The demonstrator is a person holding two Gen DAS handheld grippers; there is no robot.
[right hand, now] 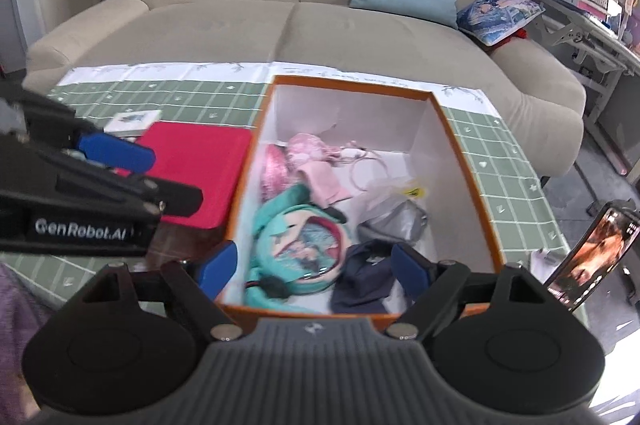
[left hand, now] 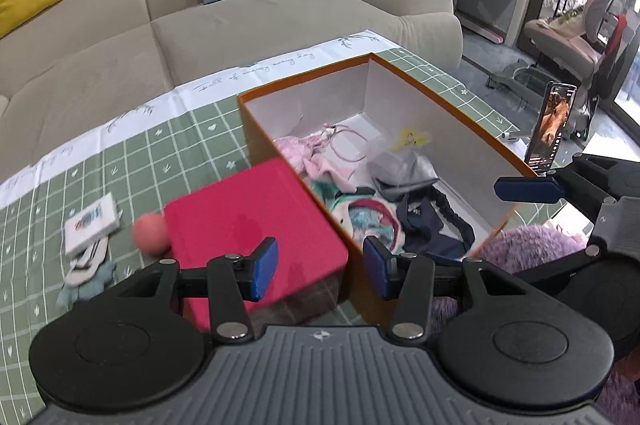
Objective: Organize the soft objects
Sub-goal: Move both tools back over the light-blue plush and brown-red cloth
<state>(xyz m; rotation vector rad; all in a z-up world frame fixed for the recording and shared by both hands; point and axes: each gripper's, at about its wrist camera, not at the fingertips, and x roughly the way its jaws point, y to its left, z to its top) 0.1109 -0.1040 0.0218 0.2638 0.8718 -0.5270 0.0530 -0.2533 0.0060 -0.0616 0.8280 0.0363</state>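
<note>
Taking the orange box (right hand: 460,161) as landmark, the far left of the surface (left hand: 132,153) holds one small white card box (left hand: 91,221) and beneath it a pale soft toy (left hand: 86,275). One pink ball (left hand: 150,234) lies just left of the red lid (left hand: 248,221), and that single red lid touches the box's left wall.

The left tool (left hand: 318,271) hovers over the box's near-left corner, fingers spread and holding nothing.

Inside the box lie at least five soft things: one teal plush (right hand: 296,245) at the near left, pink fabric (right hand: 316,165) behind it, one grey pouch (right hand: 394,221) to its right, one navy cloth (right hand: 366,277) at the near right, and one clear bag (right hand: 400,191). The far floor of the box stays bare.

The right tool (right hand: 314,271) hangs above the near rim, released, gripping nothing.

Right of the box stands one phone (right hand: 588,257) near the surface's edge.
</note>
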